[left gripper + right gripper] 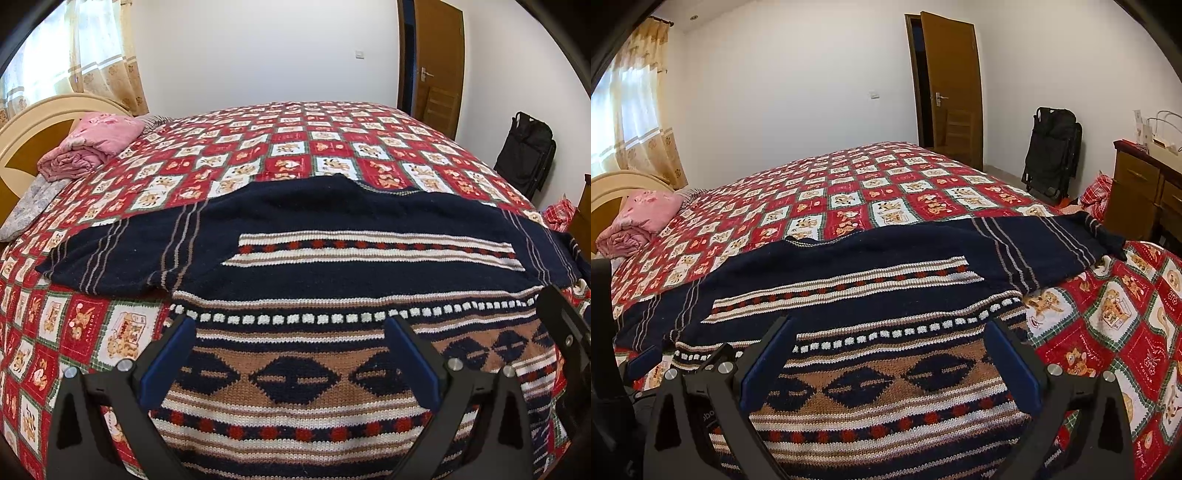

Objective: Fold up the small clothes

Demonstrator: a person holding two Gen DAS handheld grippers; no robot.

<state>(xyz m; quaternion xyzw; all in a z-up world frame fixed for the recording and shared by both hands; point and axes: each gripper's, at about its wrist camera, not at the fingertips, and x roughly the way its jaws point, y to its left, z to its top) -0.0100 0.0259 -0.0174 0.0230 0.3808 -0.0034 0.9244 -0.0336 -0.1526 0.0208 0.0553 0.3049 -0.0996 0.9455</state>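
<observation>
A knitted sweater (314, 266) in navy with brown, white and red pattern bands lies spread flat on the bed, sleeves stretched out to both sides. My left gripper (290, 325) hovers open over the sweater's lower left part, nothing between its blue pads. In the right wrist view the same sweater (871, 295) fills the foreground. My right gripper (890, 328) is open above the sweater's lower right part, near its side edge. The right gripper's black body (565, 332) shows at the right edge of the left wrist view.
The bed carries a red and white patchwork bedspread (280, 147). A pink folded blanket (92, 144) lies by the headboard. A black folded stroller (1052, 151), a wooden dresser (1141, 192) and an open door (949, 85) stand past the bed.
</observation>
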